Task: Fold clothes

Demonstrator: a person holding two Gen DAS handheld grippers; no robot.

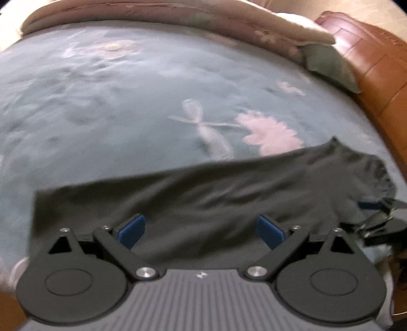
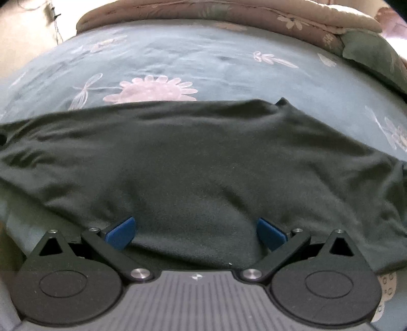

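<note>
The dark garment [image 2: 203, 163] lies spread across a grey-blue bedsheet [image 1: 101, 107] printed with pale pink flowers and dragonflies, stretched as a long band from side to side in front of me. In my left view its left edge ends in a squared corner, and its right end bunches into folds near the bed's far side. My left gripper [image 1: 201, 229] hovers over the near edge of the cloth with its jaws spread wide, blue pads [image 1: 132, 230] apart and nothing between them but the fabric below. My right gripper [image 2: 195, 233] sits likewise above the garment's near edge, jaws wide apart, holding nothing; whether the pads touch the cloth I cannot tell. In my left view, my right gripper's blue tip shows at the far right, just beside the bunched end. A brownish floral quilt [image 2: 229, 12] lies heaped along the far side of the bed, with a green pillow [image 1: 330, 66] beside it and a brown leather headboard [image 1: 376, 66] behind.
</note>
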